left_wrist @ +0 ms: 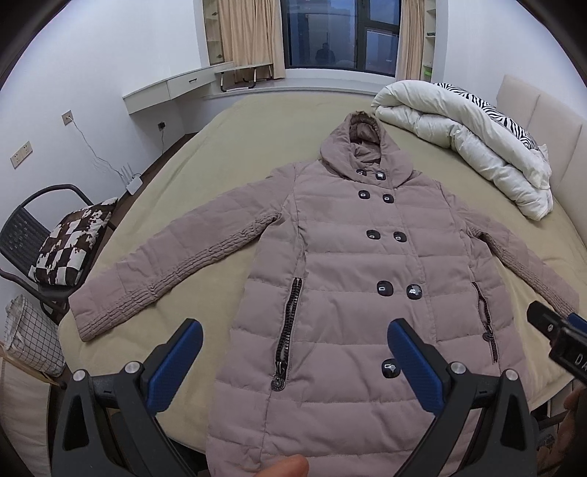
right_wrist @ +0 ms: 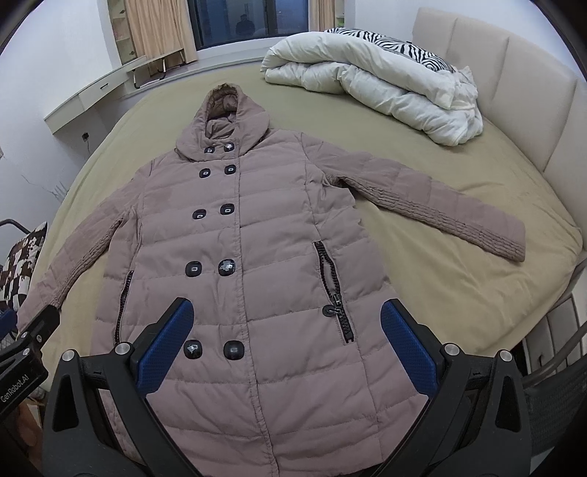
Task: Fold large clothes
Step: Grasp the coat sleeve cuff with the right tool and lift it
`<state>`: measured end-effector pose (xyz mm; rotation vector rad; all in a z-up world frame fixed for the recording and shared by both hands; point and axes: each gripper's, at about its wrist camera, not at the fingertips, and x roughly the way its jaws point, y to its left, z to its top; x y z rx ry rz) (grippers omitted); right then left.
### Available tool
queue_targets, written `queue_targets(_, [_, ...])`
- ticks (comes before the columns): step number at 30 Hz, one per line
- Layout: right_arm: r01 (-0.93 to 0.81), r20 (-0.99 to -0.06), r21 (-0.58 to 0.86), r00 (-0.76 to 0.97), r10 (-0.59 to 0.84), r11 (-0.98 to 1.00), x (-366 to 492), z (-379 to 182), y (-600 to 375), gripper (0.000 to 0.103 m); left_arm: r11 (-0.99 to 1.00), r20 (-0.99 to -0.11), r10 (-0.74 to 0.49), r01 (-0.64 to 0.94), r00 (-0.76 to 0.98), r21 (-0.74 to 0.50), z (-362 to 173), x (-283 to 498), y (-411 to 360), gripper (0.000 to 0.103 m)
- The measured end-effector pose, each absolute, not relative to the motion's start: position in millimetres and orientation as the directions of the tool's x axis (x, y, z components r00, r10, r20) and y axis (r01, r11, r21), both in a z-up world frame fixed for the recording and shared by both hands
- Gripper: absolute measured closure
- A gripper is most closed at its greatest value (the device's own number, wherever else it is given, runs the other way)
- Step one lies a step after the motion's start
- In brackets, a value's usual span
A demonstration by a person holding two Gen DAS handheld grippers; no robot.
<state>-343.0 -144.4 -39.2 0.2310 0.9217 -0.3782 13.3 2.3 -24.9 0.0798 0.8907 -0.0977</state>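
I have both tools hanging above the hem end of the coat (left_wrist: pixel 341 264). My left tool (left_wrist: pixel 293 363) is released, its blue pads wide apart with nothing between them, and my right tool (right_wrist: pixel 286 341) is released the same way. The puffy mauve coat lies flat, front up and buttoned, on the olive bed (left_wrist: pixel 227 146), its hem nearest me at 6 o'clock and its hood (left_wrist: pixel 361 137) pointing away at 12 o'clock. In the left wrist view one sleeve (left_wrist: pixel 161 264) stretches out toward 9 o'clock; in the right wrist view the other sleeve (right_wrist: pixel 440 212) reaches toward 3 o'clock. Both sleeves lie flat on the bed, spread away from the body. Farther off, at about 1 o'clock, a rumpled white duvet (left_wrist: pixel 462 139) sits against the padded headboard (left_wrist: pixel 539 110), well apart from the coat. Beyond the bed, at 12 o'clock, a dark window (left_wrist: pixel 341 33) stands between beige curtains.
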Motion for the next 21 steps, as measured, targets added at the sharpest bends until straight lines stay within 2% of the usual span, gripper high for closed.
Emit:
queue_targets(4, [0.477,-0.815,0.059,0.53,-0.234,0.877,-337.1,-46.6,-185.5,0.0,0.989,-0.794,-0.028,0.13,0.608,0.064,-40.9,26.3,-6.9,0.0])
queue_targets(12, [0.657,-0.803,0.183,0.529,-0.274,0.731,-337.3,-88.7,-335.0,0.0,0.981,-0.859,-0.155,0.177,0.487,-0.077,-80.2,69.4,-20.7,0.0])
queue_targets(16, [0.759,-0.805,0.25,0.508,-0.307,0.6,-350.6,-116.5,-420.1,0.0,0.971,-0.848,-0.164,0.236,0.504,-0.047,-91.1,84.6,-37.3,0.0])
queue_targets(21, [0.84,-0.816,0.188,0.422,-0.394,0.51,-360.9,-145.9,-506.8,0.0,0.975,-0.87,-0.164,0.211,0.465,-0.071,-101.4,110.5,-49.4,0.0])
